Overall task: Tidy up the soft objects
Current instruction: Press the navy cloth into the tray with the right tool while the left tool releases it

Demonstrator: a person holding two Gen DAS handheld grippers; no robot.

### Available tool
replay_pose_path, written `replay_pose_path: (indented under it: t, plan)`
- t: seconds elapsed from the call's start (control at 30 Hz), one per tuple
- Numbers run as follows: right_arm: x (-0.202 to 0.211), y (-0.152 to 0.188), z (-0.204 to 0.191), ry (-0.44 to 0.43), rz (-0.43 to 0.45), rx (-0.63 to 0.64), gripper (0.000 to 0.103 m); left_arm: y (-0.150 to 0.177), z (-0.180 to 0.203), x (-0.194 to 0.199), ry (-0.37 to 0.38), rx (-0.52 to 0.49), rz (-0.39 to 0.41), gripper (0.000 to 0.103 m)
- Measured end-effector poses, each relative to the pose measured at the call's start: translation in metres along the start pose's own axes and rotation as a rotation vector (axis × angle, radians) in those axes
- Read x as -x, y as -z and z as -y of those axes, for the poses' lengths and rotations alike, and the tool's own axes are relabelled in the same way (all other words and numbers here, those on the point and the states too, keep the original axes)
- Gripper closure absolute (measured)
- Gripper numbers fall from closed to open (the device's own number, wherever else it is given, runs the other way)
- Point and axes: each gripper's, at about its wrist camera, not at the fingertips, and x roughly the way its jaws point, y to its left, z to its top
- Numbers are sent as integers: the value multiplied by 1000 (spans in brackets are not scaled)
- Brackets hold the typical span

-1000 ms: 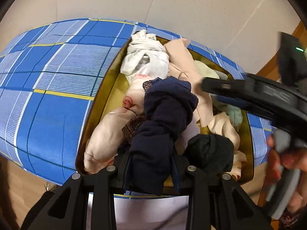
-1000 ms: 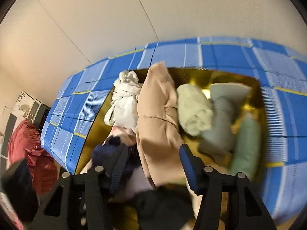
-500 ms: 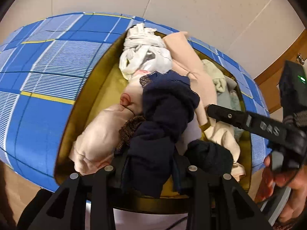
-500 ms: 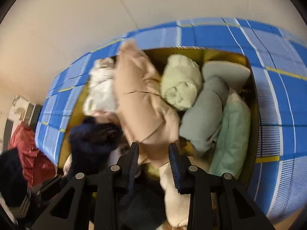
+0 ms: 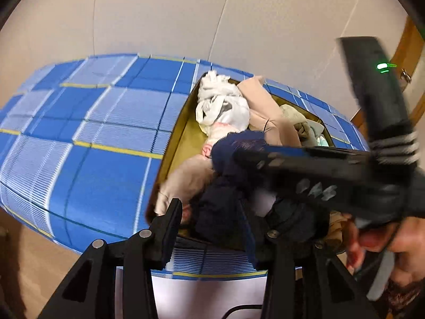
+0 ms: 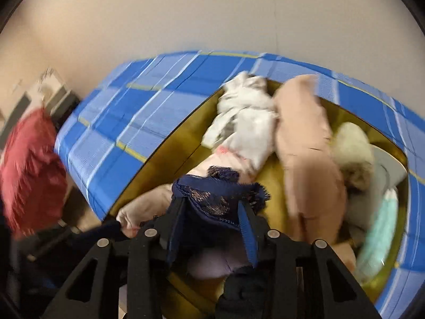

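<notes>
A gold-lined storage box (image 5: 174,143) with a blue plaid cover holds several soft clothes. A navy lace garment (image 6: 217,199) lies near the box's front. My right gripper (image 6: 212,210) is shut on the navy garment, and it also shows in the left wrist view (image 5: 265,159), reaching across from the right. My left gripper (image 5: 215,223) is open, its fingers spread to either side of the navy garment's (image 5: 220,212) lower part. A white bundle (image 5: 223,103), a beige garment (image 6: 308,154) and pale green rolls (image 6: 377,226) fill the rest.
The blue plaid cover (image 5: 79,138) stretches to the left of the box. A red cloth heap (image 6: 29,170) lies at the far left on the floor side. A pale wall stands behind. A wooden door frame (image 5: 409,61) is at the right.
My left gripper has opened and let go of the navy garment. My right gripper has swung left over the box and closed on the garment's lace end.
</notes>
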Motion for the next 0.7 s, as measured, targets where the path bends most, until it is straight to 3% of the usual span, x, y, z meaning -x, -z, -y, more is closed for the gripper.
replay_pose_path:
  t: [0.1,0.2,0.3,0.43,0.6,0.7]
  plan:
    - [4,8,1,62,-33,86,65,1,-2,6,-18,-29,15,60]
    - [13,10,22,152,-41,62,63,0,-7,6,-29,-29,16,60]
    - [9,7,33,108,-49,3,61,2,-6,2,-8,0,3,60]
    - [-4,4,16,100,-32,51,61,3,2,1,-5,-1,-1,60]
    - [38,12,36,52,110,-46,61,3,-2,10,-32,-10,29,60]
    - [37,16,28,65,85,6,61,5,-6,9,-27,20,23,60]
